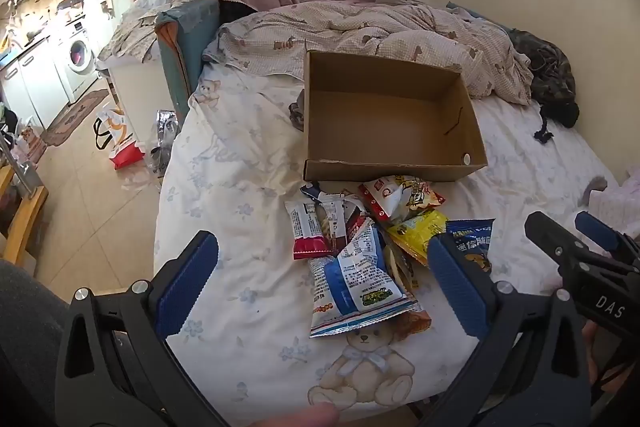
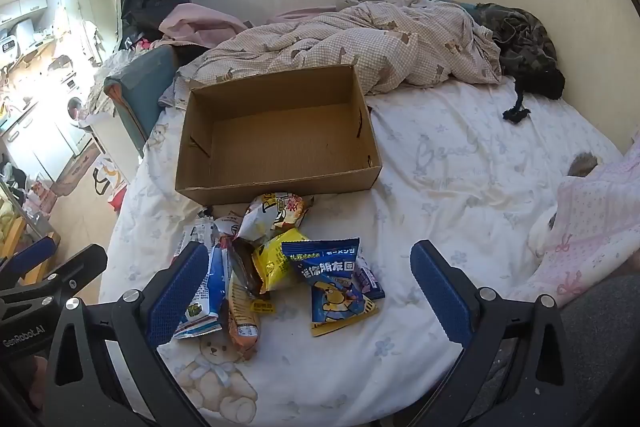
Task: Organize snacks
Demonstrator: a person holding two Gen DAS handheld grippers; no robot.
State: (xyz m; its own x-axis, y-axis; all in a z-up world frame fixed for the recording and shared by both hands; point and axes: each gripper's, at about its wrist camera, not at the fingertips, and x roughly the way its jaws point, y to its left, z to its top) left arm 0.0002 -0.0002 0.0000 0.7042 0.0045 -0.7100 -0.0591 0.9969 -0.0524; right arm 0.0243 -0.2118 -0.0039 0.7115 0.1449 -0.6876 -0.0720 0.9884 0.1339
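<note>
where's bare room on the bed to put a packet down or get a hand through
Free: the sheet right of the cardboard box, up to the pink blanket; the box floor is also bare. A smaller strip lies left of the snack pile, toward the bed edge. Crowded: the pile sits tight against the box's near wall, and the rumpled duvet fills the far side.

Ahead of the tongs, a matt brown cardboard box [image 2: 280,131] is resting on soft printed cotton sheet [image 2: 460,155]. Between them, glossy crinkled foil snack packets [image 2: 276,267] are catching light.
</note>
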